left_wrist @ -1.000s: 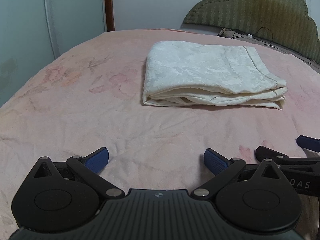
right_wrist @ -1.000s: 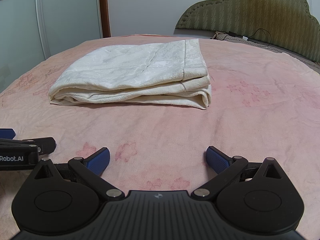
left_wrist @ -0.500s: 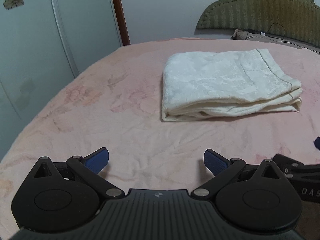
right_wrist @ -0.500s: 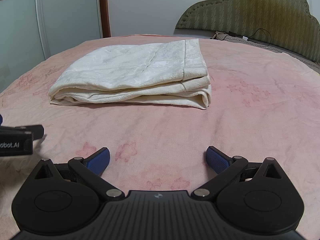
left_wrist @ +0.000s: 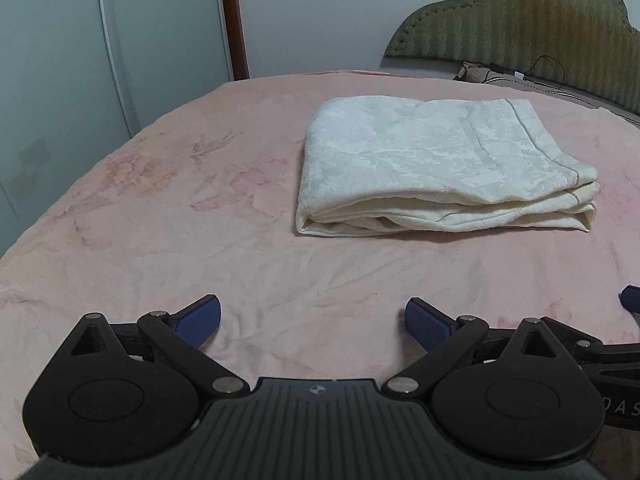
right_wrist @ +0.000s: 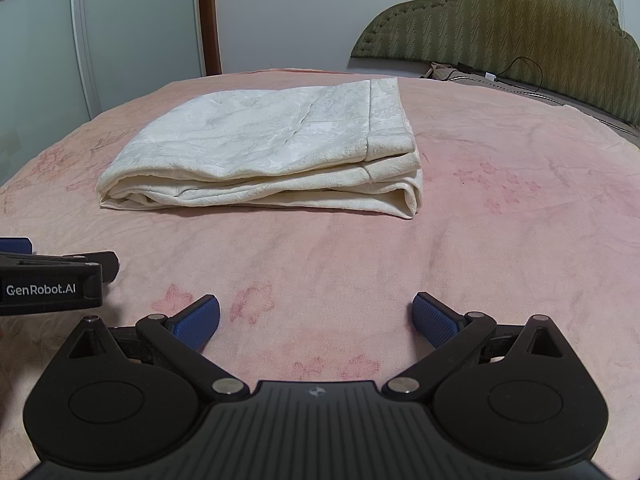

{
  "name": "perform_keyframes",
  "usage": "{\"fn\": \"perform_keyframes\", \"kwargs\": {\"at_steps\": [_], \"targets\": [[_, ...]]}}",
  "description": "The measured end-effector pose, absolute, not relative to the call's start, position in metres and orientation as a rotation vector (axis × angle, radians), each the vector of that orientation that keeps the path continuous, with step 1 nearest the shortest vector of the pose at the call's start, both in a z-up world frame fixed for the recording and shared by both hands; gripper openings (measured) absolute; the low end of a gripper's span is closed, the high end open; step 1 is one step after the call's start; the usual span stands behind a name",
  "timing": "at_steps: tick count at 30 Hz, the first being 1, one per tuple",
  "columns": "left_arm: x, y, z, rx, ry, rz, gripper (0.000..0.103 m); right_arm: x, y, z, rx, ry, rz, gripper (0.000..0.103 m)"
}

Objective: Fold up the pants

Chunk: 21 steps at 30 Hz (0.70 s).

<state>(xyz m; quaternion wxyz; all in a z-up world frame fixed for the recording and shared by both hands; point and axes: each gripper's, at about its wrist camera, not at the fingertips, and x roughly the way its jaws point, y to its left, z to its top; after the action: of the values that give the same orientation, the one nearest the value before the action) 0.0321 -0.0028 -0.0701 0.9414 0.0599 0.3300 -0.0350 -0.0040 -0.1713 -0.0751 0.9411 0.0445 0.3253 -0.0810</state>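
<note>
The pants (left_wrist: 440, 168) lay folded into a compact cream stack on the pink bed (left_wrist: 160, 220), well ahead of both my tongs and touched by neither. My left tongs (left_wrist: 313, 316) stood spread with nothing between their blue pads (left_wrist: 200, 318); my right tongs (right_wrist: 316, 318) stood likewise spread and empty, low over the sheet, with the left tool's body visible at the left edge of the right view. I judged the folding essentially complete. What could still have gone wrong was mostly my own doing: a further reach with a spread finger could have caught the loose top layer, whose hemmed edge sat slightly proud of the layers beneath, and dragged the stack askew; the soft, wrinkled bed gave it little grip against such a pull. The layers along the near open edge also gaped a little and might have slumped if nudged. Compared with a second earlier, my left tongs had drawn back and lifted, so the pants sat smaller and more of the wardrobe doors (left_wrist: 80, 80) showed; half a second earlier they had swung further left. The right view was all but unchanged.
</note>
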Motion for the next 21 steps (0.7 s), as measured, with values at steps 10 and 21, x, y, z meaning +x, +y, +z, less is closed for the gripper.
{"fn": "perform_keyframes", "kwargs": {"at_steps": [10,21], "targets": [[0.032,-0.002,-0.070,0.135,0.680,-0.074,0.101,-0.004,-0.171,-0.075,0.091,0.664,-0.165,0.103],[0.037,0.014,-0.055,0.077,0.682,-0.074,0.101,-0.004,-0.171,-0.075,0.091,0.664,-0.166,0.103]]}}
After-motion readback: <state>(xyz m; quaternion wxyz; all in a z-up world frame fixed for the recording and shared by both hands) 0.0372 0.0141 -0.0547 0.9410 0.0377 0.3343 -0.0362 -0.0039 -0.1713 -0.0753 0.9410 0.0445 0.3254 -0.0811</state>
